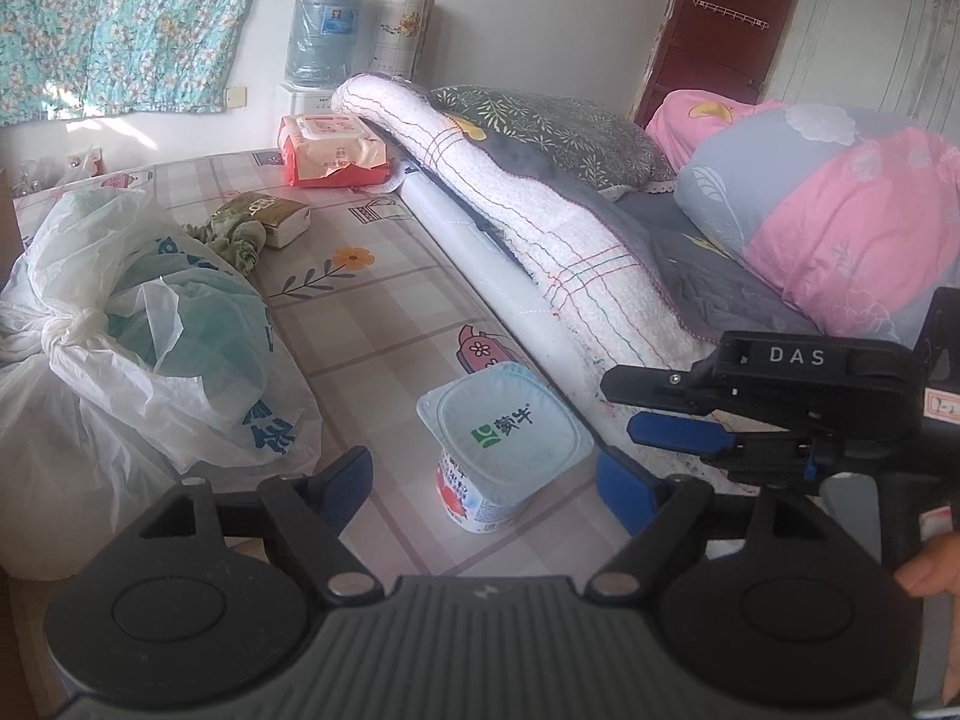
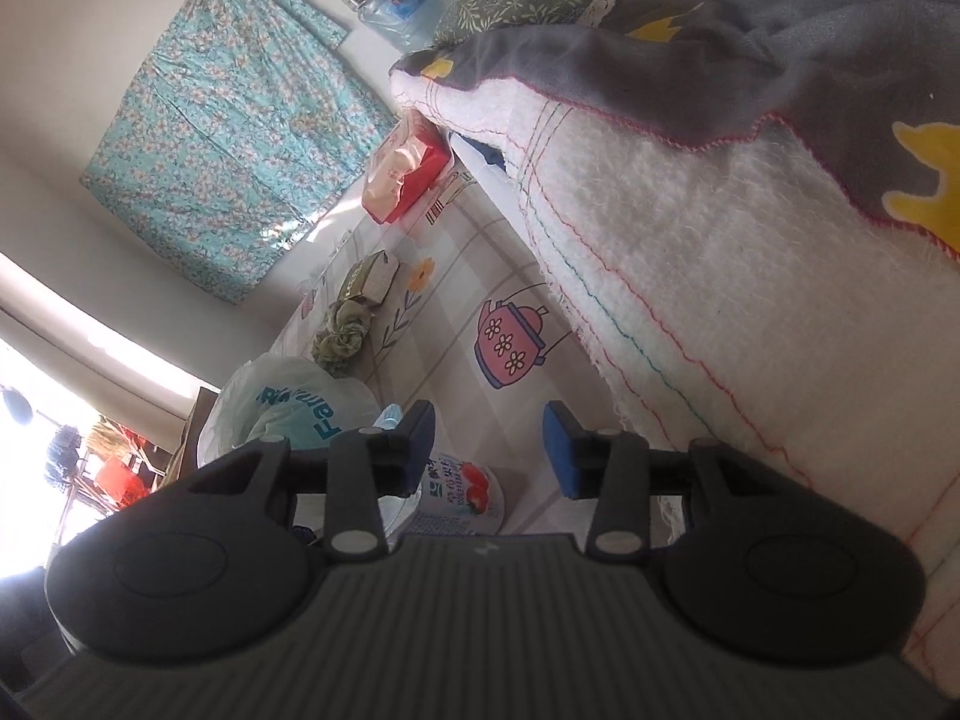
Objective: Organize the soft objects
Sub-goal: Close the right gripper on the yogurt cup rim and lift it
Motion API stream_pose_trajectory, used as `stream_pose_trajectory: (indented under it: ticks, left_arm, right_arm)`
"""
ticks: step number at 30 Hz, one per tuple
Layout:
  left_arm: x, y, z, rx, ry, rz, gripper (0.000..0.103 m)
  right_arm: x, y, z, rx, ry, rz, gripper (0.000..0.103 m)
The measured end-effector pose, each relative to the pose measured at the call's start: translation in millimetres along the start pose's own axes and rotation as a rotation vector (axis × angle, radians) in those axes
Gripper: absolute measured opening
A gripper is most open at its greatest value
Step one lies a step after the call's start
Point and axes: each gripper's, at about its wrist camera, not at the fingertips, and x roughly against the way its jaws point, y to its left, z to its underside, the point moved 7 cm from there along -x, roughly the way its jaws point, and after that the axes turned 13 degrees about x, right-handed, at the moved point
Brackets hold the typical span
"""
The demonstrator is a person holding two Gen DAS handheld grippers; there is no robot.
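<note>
Only left wrist view shows pink pillow (image 1: pixel 840 228), right tongs (image 1: pixel 672 414).

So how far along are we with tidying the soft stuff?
Nothing looks sorted yet. The green cloth lies loose on the table, and the white blanket hangs over the bed edge. Nothing is in hand: the left gripper is open around the yogurt cup, not touching it, and the right gripper is open and empty. Essentially all the sorting remains.

Left wrist cam low over table, upright, facing bed and far wall, yogurt cup (image 1: pixel 507 441) close, right wrist cam rolled sideways, same heading, both share cup (image 2: pixel 462 495), white blanket (image 1: pixel 540 228), tissue pack (image 1: pixel 333 147)
</note>
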Motion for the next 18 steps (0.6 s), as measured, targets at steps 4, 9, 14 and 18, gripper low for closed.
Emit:
stream_pose_trajectory:
  ticks: [4,9,14,18]
  left_arm:
    - [-12.6,-1.9,5.4,-0.055,0.043,-0.003,0.087]
    - [-29.9,-5.5,10.0,-0.127,0.055,-0.037,0.085]
    - [-40.0,-6.6,6.5,-0.129,0.046,-0.05,0.074]
    - [-46.2,-6.9,4.4,-0.115,0.047,-0.048,0.071]
  right_arm:
    - [-3.5,4.9,-4.5,-0.009,0.015,-0.073,0.042]
    - [-20.4,17.4,-3.2,0.02,0.069,-0.116,0.043]
    - [-34.2,28.3,-1.2,0.055,0.103,-0.135,0.044]
    - [-43.0,33.3,1.8,0.069,0.138,-0.151,0.04]
